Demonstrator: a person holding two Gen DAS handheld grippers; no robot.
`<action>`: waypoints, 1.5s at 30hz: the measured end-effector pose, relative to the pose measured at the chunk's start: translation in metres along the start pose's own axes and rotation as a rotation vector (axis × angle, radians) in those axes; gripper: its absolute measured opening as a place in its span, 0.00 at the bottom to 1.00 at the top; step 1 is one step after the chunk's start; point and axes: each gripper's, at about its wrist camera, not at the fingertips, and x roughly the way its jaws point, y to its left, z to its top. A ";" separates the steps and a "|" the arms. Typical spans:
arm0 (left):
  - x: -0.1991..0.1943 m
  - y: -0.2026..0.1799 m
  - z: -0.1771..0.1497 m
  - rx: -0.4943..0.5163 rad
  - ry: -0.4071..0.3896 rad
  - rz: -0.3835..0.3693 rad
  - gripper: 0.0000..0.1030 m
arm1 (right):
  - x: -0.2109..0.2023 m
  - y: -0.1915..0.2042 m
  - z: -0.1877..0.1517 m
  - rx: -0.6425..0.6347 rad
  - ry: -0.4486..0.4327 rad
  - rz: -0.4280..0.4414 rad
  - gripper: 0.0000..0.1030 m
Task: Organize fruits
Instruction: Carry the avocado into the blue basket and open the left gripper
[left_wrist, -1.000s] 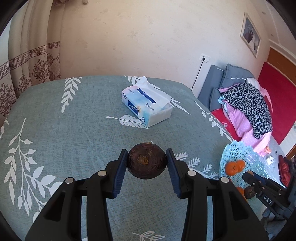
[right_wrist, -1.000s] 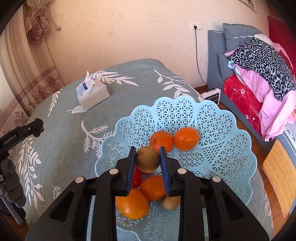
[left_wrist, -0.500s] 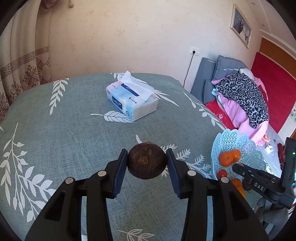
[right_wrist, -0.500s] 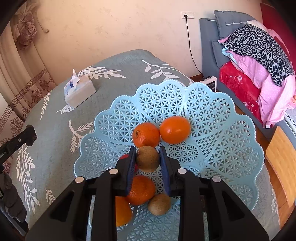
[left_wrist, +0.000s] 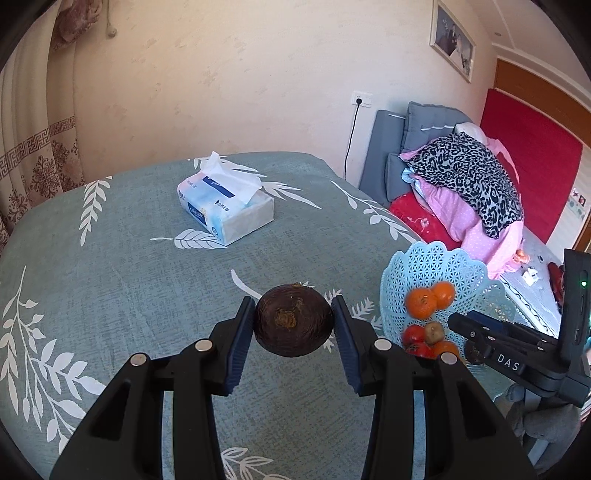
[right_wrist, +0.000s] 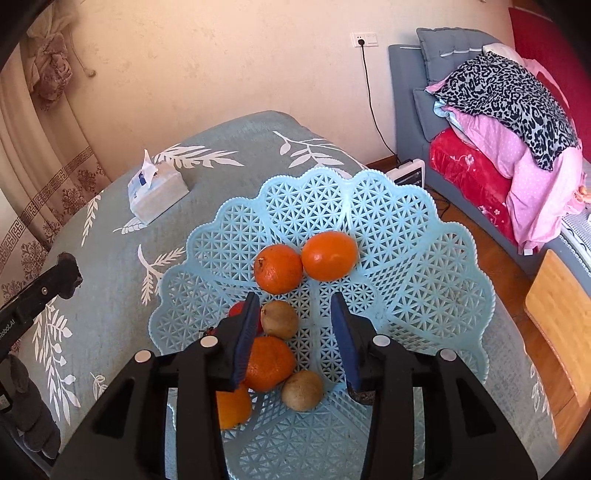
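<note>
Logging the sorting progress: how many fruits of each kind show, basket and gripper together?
Oranges: 4
Kiwis: 2
Red fruit: at least 1, partly hidden
Dark brown fruit: 1, in left gripper
Total: at least 8

basket (right_wrist: 424, 266) on tabletop (left_wrist: 110, 266) at its right edge, tissue pack (left_wrist: 225, 206) far side behind it to the left, two oranges (right_wrist: 306, 260) at basket back, kiwi (right_wrist: 279, 319) just before them, between my right gripper's (right_wrist: 295, 332) fingers, second kiwi (right_wrist: 303, 390) nearer me, bed (right_wrist: 517, 155) right of tabletop

Teal leaf-print tablecloth (left_wrist: 110, 280) covers table; tissue pack (left_wrist: 225, 206) and light-blue lattice fruit basket (right_wrist: 424, 266) rest on it.
</note>
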 end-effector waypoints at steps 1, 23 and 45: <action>0.000 -0.002 0.000 0.004 -0.002 -0.001 0.42 | -0.002 -0.001 -0.002 0.000 -0.004 0.000 0.40; 0.000 -0.076 -0.016 0.168 -0.015 0.033 0.42 | -0.048 -0.040 -0.015 -0.027 -0.173 -0.081 0.51; 0.030 -0.134 -0.023 0.216 0.049 0.022 0.42 | -0.071 -0.072 -0.020 0.025 -0.264 -0.049 0.53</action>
